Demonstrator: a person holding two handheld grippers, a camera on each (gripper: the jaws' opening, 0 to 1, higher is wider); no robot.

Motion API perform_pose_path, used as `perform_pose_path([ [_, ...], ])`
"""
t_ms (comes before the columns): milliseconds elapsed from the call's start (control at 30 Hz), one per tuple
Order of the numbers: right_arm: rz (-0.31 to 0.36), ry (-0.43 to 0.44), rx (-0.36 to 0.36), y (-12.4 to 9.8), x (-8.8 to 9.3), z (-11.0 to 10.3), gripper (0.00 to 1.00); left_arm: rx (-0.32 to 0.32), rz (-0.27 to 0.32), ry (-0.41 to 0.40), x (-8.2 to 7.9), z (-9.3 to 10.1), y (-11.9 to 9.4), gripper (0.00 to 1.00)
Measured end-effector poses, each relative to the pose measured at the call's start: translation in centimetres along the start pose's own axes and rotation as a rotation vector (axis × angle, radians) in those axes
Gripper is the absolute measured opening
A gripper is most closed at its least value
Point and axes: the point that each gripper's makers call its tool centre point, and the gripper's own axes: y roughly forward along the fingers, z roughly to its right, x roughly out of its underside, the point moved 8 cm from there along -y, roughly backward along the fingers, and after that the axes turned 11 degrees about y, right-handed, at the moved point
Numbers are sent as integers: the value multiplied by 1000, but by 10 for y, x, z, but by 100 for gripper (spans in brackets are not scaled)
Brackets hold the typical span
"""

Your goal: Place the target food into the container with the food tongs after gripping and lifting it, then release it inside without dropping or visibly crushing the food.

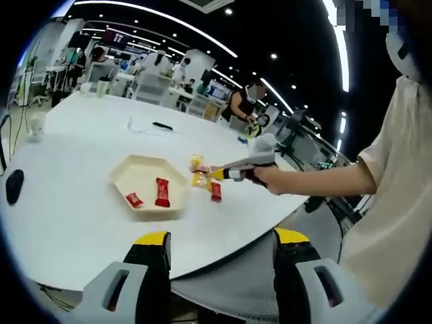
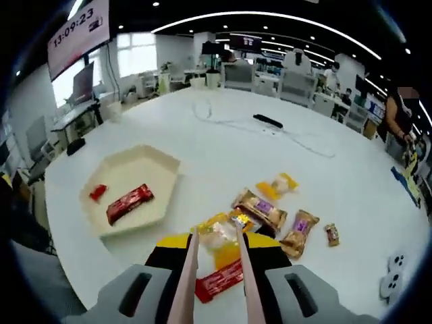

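A cream hexagonal tray (image 2: 164, 164) (image 1: 127, 170) sits on the white table and holds a red bar (image 2: 129, 202) and a small red packet (image 2: 98, 192). Several wrapped snacks lie to its right, among them a yellow packet (image 2: 217, 233), brown packets (image 2: 260, 208) and a red bar (image 2: 220, 279). My right gripper (image 2: 217, 251) is shut on the food tongs (image 2: 187, 283). The two tong arms reach forward and flank the yellow packet on the table. In the left gripper view a hand holds that right gripper (image 1: 255, 162) by the snack pile (image 1: 202, 177). My left gripper (image 1: 223, 237) is open and empty, back from the table's near edge.
A black remote (image 2: 268, 121) and a thin cable lie across the far table. A white controller (image 2: 391, 284) rests at the right edge. A black mouse (image 1: 14, 186) and a cup (image 1: 36, 125) sit at the left. Desks and people are behind.
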Motion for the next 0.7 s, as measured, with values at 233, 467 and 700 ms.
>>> perform_pose_path([
  [233, -20, -33, 3, 12, 6, 1, 29, -5, -5, -11, 2, -2, -2, 61],
  [467, -53, -189, -3, 23, 9, -4, 29, -25, -8, -30, 5, -9, -8, 60],
  [700, -66, -162, 14, 30, 12, 4, 29, -33, -13, -31, 5, -10, -11, 61],
])
